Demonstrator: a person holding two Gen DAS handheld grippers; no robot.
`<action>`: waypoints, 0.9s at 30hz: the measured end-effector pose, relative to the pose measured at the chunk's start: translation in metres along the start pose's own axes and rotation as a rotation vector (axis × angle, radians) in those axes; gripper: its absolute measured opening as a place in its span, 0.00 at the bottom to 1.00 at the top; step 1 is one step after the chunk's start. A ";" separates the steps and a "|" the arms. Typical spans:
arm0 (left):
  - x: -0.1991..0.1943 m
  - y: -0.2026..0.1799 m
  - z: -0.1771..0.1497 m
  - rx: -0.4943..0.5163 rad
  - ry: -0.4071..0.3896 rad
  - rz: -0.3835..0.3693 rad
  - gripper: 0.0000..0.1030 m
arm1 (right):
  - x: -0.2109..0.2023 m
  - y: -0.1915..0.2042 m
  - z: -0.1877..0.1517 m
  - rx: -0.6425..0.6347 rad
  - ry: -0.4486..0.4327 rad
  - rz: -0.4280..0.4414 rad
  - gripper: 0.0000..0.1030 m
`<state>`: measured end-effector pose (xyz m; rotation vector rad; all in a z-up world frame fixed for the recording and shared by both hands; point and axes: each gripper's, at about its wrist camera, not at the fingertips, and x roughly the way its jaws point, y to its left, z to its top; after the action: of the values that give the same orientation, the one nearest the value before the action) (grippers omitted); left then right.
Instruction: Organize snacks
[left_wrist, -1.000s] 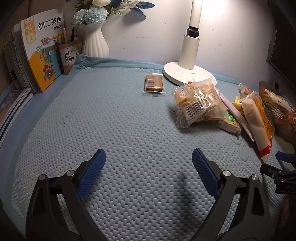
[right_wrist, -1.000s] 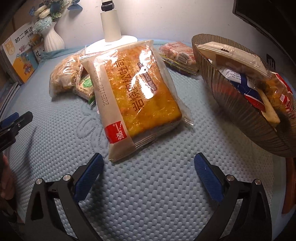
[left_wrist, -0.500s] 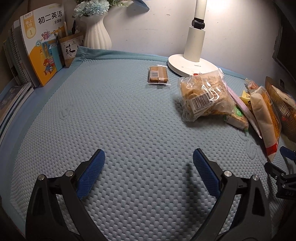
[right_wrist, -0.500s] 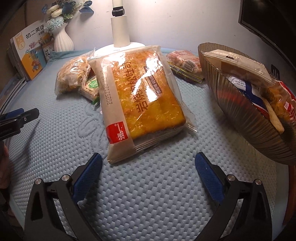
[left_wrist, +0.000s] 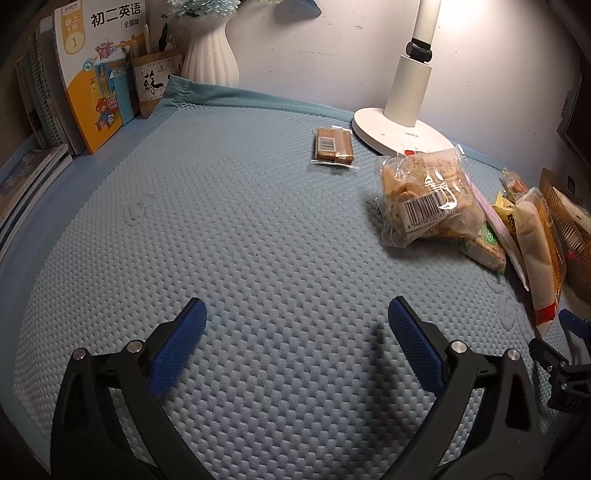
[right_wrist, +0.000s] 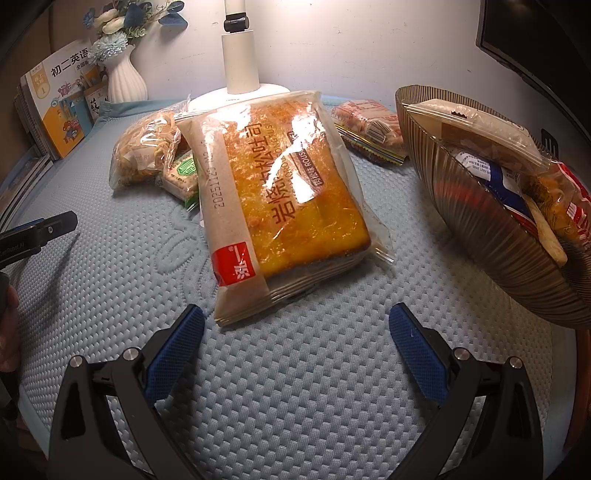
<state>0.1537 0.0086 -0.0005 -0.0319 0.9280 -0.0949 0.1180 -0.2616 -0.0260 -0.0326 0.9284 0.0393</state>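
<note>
A large clear pack of orange bread (right_wrist: 284, 199) lies on the blue mat just ahead of my open right gripper (right_wrist: 295, 332), whose jaws hold nothing. To its right stands a ribbed brown basket (right_wrist: 480, 206) filled with several snack packs. A red-printed snack pack (right_wrist: 369, 125) lies behind the bread. A clear bag of crisps (left_wrist: 428, 199) and a small green-labelled pack (left_wrist: 484, 247) lie left of the bread. A small wafer pack (left_wrist: 333, 144) sits alone near the lamp. My left gripper (left_wrist: 295, 325) hovers open over bare mat, well short of the snacks.
A white desk lamp (left_wrist: 402, 125) stands at the back. A white vase (left_wrist: 210, 55), a pen holder and upright books (left_wrist: 96, 74) line the back left. A dark monitor (right_wrist: 535, 40) is at the right. The left gripper's tip (right_wrist: 40, 229) shows at the right view's left edge.
Both grippers have drawn slightly closer to the snacks; the bread pack and the crisps bag look larger and lower in view. Nothing was picked up or let go.
</note>
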 end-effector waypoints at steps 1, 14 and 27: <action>0.001 0.000 0.000 0.000 0.001 -0.002 0.95 | 0.000 0.000 0.000 0.000 0.000 0.000 0.95; 0.005 -0.004 -0.004 0.033 0.013 0.033 0.96 | 0.000 0.000 0.000 -0.001 -0.001 0.000 0.95; 0.010 -0.005 -0.004 0.044 0.036 0.049 0.97 | 0.000 0.000 0.000 -0.001 -0.003 0.000 0.95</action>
<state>0.1559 0.0024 -0.0102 0.0336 0.9614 -0.0713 0.1182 -0.2614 -0.0262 -0.0335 0.9257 0.0398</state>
